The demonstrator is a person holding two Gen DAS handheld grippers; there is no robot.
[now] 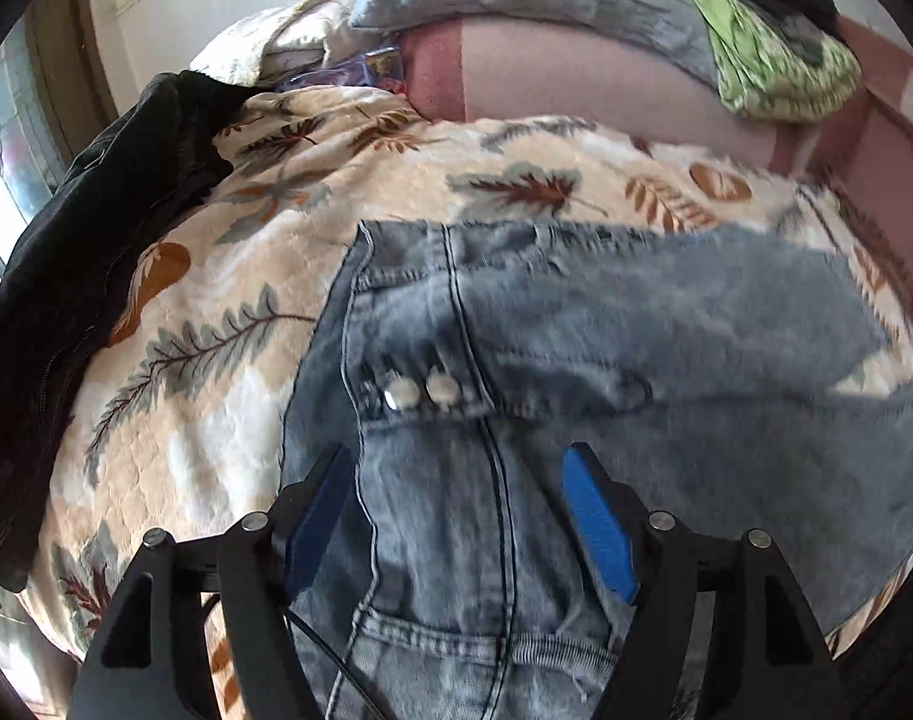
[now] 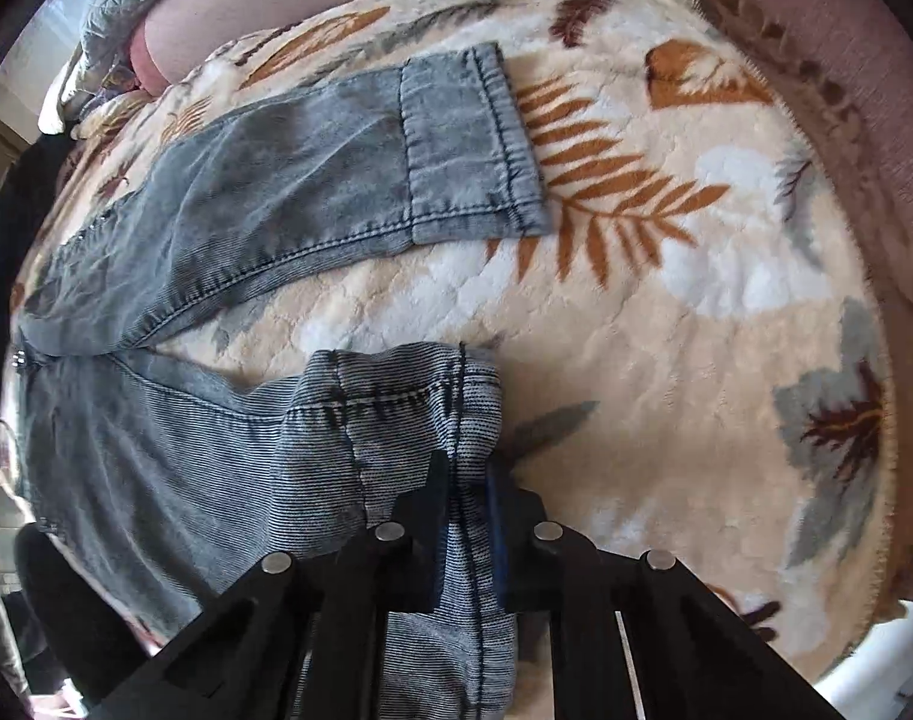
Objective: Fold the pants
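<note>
The jeans (image 2: 288, 192) lie on the blanket (image 2: 696, 312); right gripper (image 2: 465, 480) pinches the near cuff (image 2: 408, 396), far cuff (image 2: 474, 144) straight ahead; left gripper (image 1: 456, 480) spread over the waist

Faded blue-grey jeans (image 1: 576, 324); cream leaf-print blanket (image 2: 666, 330).

Left gripper (image 1: 456, 468) fingers spread, right gripper (image 2: 465, 474) fingers clamped

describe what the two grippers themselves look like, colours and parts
Both are matte black, angular linkages with round silver pivot pins. The left gripper has bright blue pads on its fingers and a thin black cable beneath. The right gripper looks the same, its blue pads mostly hidden. No sleeves or markings show.
</note>
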